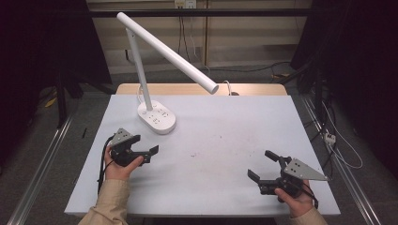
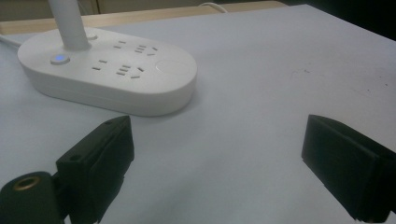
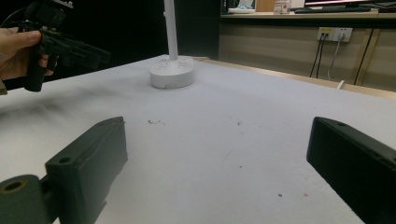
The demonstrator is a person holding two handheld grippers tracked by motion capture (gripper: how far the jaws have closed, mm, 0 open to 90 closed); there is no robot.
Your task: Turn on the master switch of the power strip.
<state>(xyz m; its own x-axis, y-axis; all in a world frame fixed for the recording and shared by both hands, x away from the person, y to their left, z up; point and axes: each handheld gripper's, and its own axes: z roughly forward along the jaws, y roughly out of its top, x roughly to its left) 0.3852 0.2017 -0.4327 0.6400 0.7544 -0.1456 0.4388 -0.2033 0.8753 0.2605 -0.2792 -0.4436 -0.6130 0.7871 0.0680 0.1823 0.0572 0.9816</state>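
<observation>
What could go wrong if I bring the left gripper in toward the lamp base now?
1. The left gripper, jaws open and empty, sits close to the lamp base; a careless approach could shove it.
2. The lamp's long head overhangs the table, so a nudge at the base might tip it.

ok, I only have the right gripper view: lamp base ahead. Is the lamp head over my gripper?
Observer: No. In the high view the lamp head ends over the table's far edge, well away from the right gripper.
Operator: Left gripper open?
Observer: Yes. The left gripper view shows its jaws wide apart with nothing between.
Operator: Anything on the base?
Observer: Sockets on the base, and a small blue-lit button beside the pole.
</observation>
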